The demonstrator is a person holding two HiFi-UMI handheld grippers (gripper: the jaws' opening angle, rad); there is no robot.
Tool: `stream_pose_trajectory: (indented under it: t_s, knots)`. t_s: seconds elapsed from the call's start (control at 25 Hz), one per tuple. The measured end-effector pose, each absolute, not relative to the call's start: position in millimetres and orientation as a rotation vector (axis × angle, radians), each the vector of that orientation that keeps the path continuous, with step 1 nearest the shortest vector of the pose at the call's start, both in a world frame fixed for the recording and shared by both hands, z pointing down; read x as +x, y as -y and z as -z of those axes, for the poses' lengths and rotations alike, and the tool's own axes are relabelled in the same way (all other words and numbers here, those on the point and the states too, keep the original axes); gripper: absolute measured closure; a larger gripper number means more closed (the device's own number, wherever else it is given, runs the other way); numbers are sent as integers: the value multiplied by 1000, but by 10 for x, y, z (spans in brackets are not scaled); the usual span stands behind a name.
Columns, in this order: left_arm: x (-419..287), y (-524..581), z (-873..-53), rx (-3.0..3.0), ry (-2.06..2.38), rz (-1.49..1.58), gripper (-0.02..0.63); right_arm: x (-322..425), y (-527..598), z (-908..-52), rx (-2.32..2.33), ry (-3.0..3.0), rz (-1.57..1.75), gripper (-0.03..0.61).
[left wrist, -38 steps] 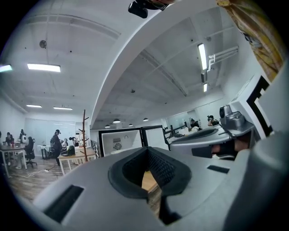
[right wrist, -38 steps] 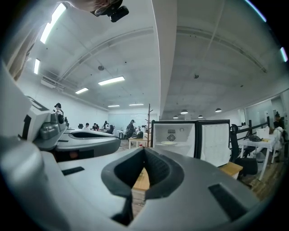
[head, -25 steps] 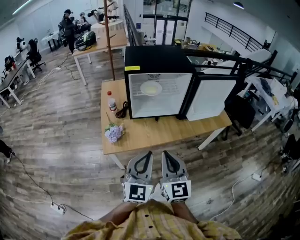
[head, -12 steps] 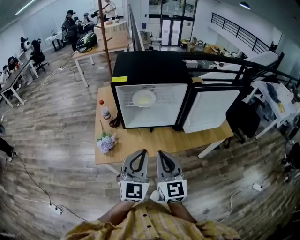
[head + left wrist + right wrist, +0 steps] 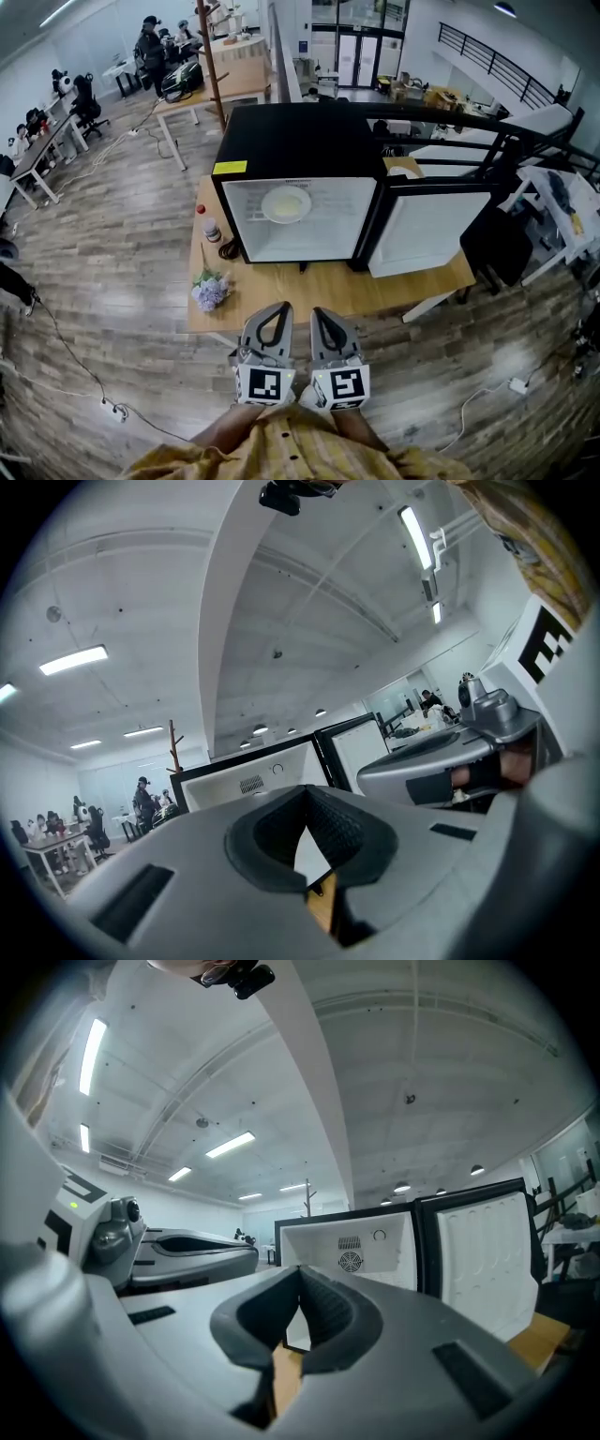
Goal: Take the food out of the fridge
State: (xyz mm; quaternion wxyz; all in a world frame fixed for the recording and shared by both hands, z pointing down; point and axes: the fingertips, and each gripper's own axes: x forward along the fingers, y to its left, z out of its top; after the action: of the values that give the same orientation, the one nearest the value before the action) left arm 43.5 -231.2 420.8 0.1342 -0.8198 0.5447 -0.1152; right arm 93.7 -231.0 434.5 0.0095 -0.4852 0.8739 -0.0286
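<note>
A black mini fridge (image 5: 300,141) stands on a wooden table (image 5: 319,289), its door (image 5: 427,232) swung open to the right. A pale plate of food (image 5: 286,202) lies on the shelf inside. My left gripper (image 5: 280,307) and right gripper (image 5: 318,311) are held side by side just short of the table's near edge, pointing level at the fridge. Both are shut with nothing between the jaws. In the left gripper view the closed left gripper (image 5: 305,816) frames the fridge (image 5: 267,772). In the right gripper view the closed right gripper (image 5: 299,1285) points at the white interior (image 5: 352,1246) and the door (image 5: 487,1237).
Left of the fridge on the table are a red-capped bottle (image 5: 210,228), a coiled black cable (image 5: 228,247) and a bunch of lilac flowers (image 5: 211,290). Desks with several people stand at the far left (image 5: 159,47). A cable and power strip (image 5: 111,408) lie on the floor.
Both grippers have moved forward together toward the table. The fridge and table now look larger and nearer. The jaws stay shut.
</note>
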Motion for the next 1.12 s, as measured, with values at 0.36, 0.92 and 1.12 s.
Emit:
stream_pose_trajectory:
  t_s: [0.36, 0.92, 1.12]
  knots:
    - [406, 2775, -4285, -2362, -1546, 379, 606, 966, 2702, -4307, -1548, -2717, 70, 571]
    - [247, 3839, -4647, -1936, -1210, 891, 606, 882, 3291, -4330, -1632, -2725, 34, 571]
    - [233, 4164, -4949, -1802, -1057, 1068, 596, 878, 3454, -4389, -1660, -2719, 43, 571]
